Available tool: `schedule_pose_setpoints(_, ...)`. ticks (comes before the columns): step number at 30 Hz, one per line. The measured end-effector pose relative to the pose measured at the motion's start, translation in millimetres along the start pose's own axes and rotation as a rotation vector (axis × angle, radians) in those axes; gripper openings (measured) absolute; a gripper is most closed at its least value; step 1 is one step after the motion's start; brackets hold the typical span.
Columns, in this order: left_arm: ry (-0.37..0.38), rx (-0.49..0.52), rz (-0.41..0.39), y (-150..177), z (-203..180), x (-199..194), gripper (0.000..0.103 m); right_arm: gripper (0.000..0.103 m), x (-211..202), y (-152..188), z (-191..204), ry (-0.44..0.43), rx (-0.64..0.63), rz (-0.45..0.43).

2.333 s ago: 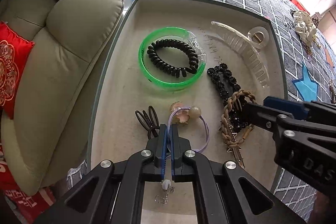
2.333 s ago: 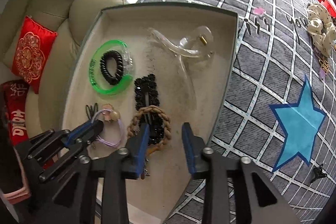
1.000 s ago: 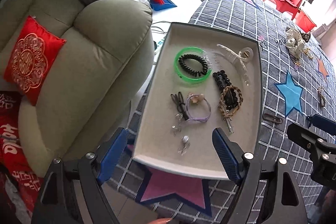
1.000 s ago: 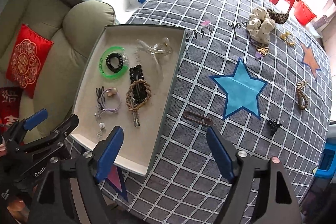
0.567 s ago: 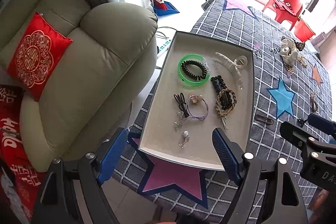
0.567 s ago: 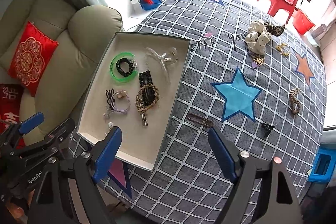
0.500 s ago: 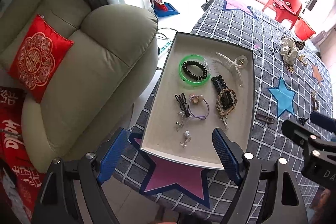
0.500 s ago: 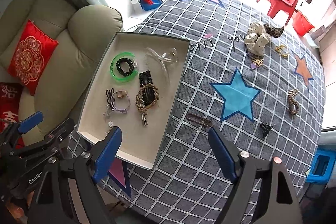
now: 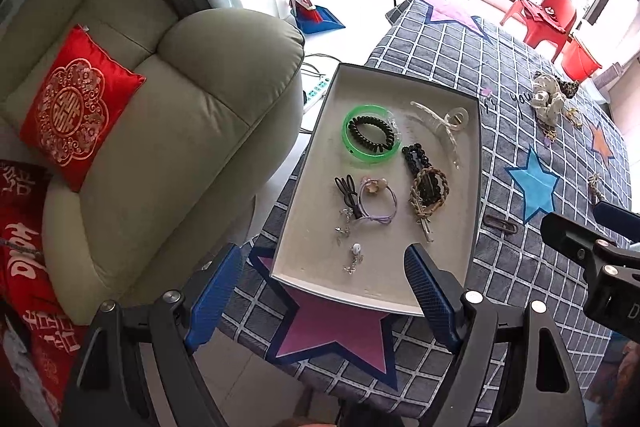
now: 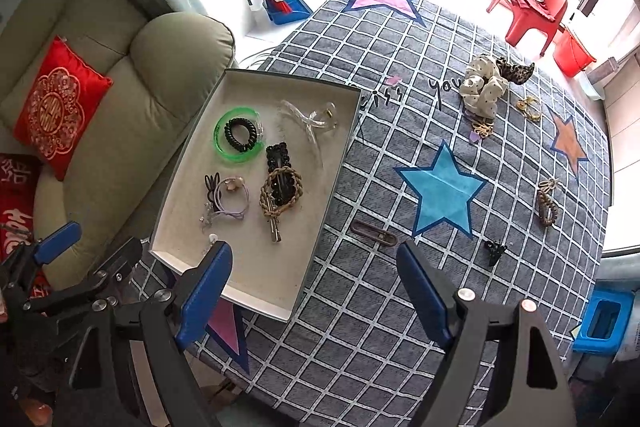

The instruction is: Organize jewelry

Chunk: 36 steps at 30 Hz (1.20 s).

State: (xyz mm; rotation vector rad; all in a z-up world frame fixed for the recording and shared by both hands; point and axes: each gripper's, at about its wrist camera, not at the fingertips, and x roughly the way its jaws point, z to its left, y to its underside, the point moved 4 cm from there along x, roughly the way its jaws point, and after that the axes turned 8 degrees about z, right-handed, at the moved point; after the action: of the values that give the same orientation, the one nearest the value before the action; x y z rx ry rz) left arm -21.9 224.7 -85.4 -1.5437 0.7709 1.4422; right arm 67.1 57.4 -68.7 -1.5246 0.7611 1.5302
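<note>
At far left, beside the bench, you have an olive sofa [image 10: 120, 131] with a red embroidered cushion [image 10: 56, 103] on it. Your left tool [image 9: 322, 291] hangs high above the near end of the tray [image 9: 372, 291], its blue fingers spread wide with nothing between them. That shallow grey tray sits at the left edge of the bench, on the grey checked tablecloth [image 10: 400, 287]. Along the tray's left side lie a green bangle [image 9: 370, 133] with a black spiral hair tie [image 9: 370, 133] inside it, then, nearer you, a small black hair tie [image 9: 346, 189] touching a lilac hair tie [image 9: 378, 205], and a small dangling earring [image 9: 354, 259] near the front rim. To their right a clear claw clip [image 9: 438, 119] lies at the far end, with a black beaded clip [image 9: 418, 159] and a braided brown ring [image 9: 430, 193] overlapping it. Right of the tray, on the cloth, you see a brown oblong clip [image 10: 374, 233], a blue star print [image 10: 440, 191], and a small black claw clip [image 10: 495, 251]. Your right tool [image 10: 314, 291] hangs over this stretch, likewise wide open and empty. Further right lie a spotted cream scrunchie [image 10: 482, 89], a gold piece [image 10: 528, 107] and a second braided brown ring [image 10: 546, 205].
</note>
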Motion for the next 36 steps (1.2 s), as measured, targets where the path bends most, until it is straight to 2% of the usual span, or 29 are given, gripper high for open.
schedule_pose_setpoints(36, -0.009, -0.017, 0.008, -2.1, 4.6, 2.3, 0.085, 0.086, 0.4, -5.5, 5.7, -0.001, -0.015, 0.005)
